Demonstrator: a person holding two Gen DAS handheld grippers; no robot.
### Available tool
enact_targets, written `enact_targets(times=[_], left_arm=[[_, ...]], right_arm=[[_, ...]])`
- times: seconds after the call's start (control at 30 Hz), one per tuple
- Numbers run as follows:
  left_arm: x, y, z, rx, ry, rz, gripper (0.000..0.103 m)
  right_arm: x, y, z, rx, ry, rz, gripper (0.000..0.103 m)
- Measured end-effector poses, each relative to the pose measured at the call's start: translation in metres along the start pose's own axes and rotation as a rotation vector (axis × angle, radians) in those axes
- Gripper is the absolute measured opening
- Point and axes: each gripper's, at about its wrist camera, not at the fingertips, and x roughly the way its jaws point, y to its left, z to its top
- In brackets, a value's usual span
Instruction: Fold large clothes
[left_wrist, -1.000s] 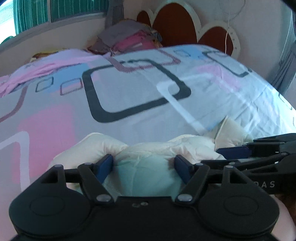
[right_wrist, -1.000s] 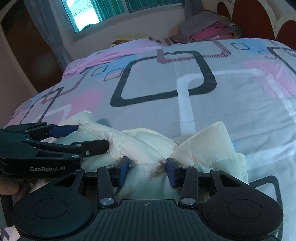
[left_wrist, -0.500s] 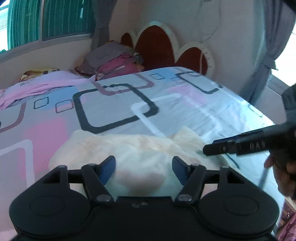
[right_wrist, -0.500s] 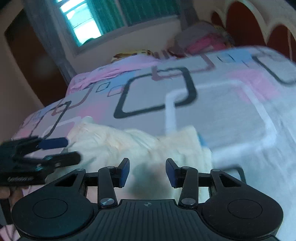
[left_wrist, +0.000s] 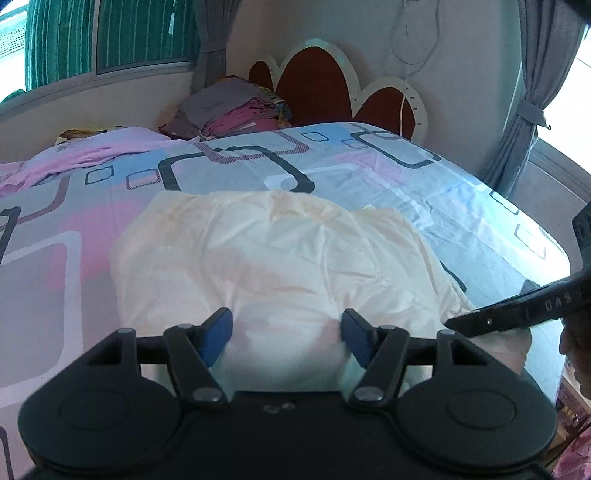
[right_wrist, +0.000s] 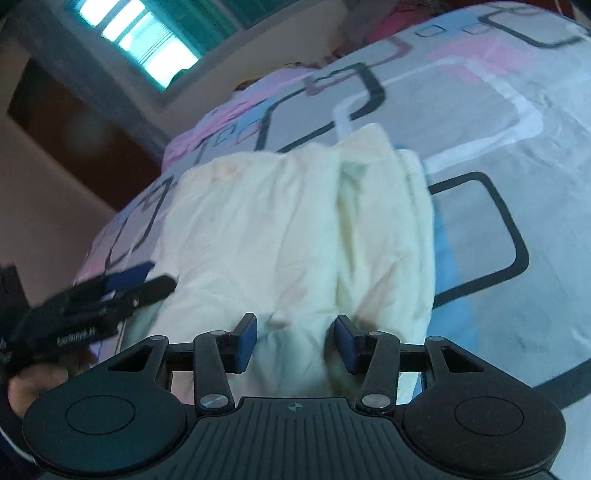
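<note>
Garment: I see the cream padded jacket (left_wrist: 280, 258) spread on the bed (left_wrist: 461, 206), near edge bunched.
Left tongs (left_wrist: 286, 334): parted partway, jaws have been closing, fabric between, grip unclear.
Right tongs (right_wrist: 293, 341): likewise parted, jaws opening, on the jacket's near right edge.
Risk: slippery bulk could slide out, spoiling the fold.

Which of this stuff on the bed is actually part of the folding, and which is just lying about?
Part of the job:
cream garment
left claw
right claw

Just lying about:
clothes pile
pink cloth
curtains
</note>
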Motion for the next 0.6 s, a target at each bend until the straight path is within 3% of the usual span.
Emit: enact_targets(times=[0.17, 0.33, 0.43, 0.6], left_arm=[[0.010, -0.003, -0.014, 0.038, 0.050, 0.010, 0.065], [0.014, -0.004, -0.024, 0.039, 0.024, 0.037, 0.067], [-0.004, -0.008, -0.024, 0.024, -0.004, 0.052, 0.063], [-0.057, -0.017, -0.033, -0.023, -0.094, 0.006, 0.063]], right_arm=[[0.013, 0.005, -0.019, -0.056, 0.011, -0.051, 0.046], [0.017, 0.005, -0.017, -0.069, 0.020, -0.061, 0.047], [0.001, 0.015, -0.017, -0.088, -0.012, -0.092, 0.047], [-0.041, 0.038, -0.029, -0.181, -0.108, -0.080, 0.047]])
